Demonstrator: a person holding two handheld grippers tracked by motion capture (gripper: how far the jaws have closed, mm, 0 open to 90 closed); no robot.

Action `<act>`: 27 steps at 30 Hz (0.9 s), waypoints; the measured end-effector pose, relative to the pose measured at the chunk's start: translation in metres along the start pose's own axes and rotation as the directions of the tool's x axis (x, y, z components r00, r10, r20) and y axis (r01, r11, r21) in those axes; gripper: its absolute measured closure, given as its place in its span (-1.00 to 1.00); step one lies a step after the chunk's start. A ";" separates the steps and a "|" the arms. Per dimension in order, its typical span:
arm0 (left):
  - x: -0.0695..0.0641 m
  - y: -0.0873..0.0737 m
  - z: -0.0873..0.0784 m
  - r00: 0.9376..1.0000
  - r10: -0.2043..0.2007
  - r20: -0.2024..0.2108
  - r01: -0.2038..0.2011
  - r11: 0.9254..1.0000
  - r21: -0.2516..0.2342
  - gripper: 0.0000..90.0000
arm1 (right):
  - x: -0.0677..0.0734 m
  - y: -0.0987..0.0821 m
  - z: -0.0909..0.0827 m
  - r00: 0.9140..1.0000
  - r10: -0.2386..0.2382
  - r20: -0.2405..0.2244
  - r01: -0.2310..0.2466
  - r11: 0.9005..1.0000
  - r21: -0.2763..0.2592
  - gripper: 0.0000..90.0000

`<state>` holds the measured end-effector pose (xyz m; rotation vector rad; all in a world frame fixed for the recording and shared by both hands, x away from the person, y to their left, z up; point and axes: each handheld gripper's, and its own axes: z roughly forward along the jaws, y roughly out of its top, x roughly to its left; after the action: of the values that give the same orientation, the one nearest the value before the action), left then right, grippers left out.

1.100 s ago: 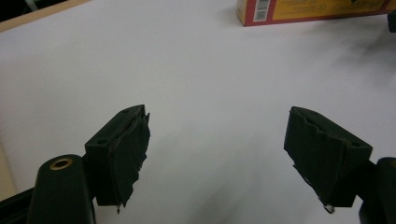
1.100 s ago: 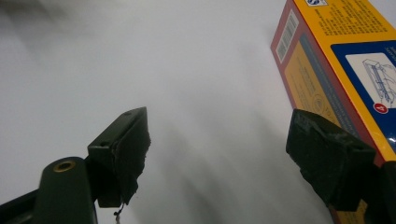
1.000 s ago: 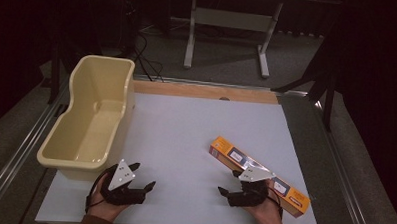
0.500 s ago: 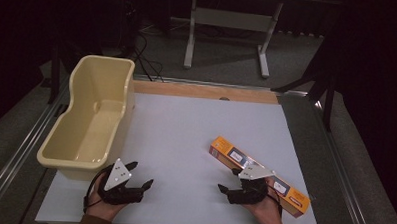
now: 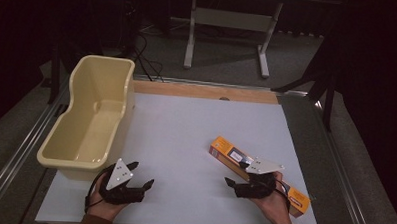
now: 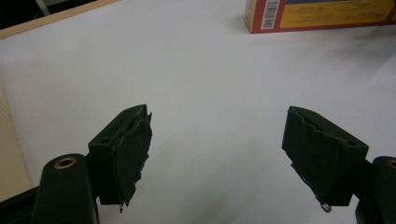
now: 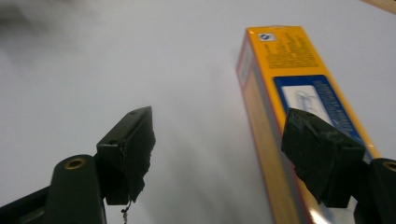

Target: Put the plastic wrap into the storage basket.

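box: orange carton (image 5: 259, 175) on desk (image 5: 185, 141), near right edge, not lifted
R claw (image 7: 219, 158): released, just been closing, straddling box edge
L claw (image 6: 217, 154): released, idle
left: grip, move, maybe to tub (image 5: 88, 123)

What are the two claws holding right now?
Nothing. The left claw stands open over bare white table. The right claw, whose jaws have just been closing, is open too, one jaw over the orange box, not gripping it.

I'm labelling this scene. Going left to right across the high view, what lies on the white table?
Cream tub → left gripper → right gripper → orange box, which runs on to the right under that gripper.
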<state>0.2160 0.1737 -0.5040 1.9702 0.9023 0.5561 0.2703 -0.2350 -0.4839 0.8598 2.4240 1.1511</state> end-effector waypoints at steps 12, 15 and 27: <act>0.000 0.000 0.003 1.000 -0.005 -0.006 0.005 1.000 -0.002 -0.46 | -0.035 0.001 -0.018 0.997 -0.021 0.078 0.013 0.995 0.095 -0.48; 0.000 0.000 0.005 1.000 -0.004 0.001 0.004 1.000 0.008 -0.46 | -0.048 0.002 -0.020 0.995 -0.039 0.088 0.026 0.989 0.144 -0.48; 0.000 0.000 0.005 1.000 -0.005 0.001 0.005 1.000 0.009 -0.46 | -0.072 -0.005 -0.009 1.000 -0.015 0.008 0.012 0.955 0.297 -0.55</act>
<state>0.2194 0.1706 -0.5070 1.9752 0.9101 0.5488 0.3192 -0.2885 -0.4798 0.9291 2.6314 0.7835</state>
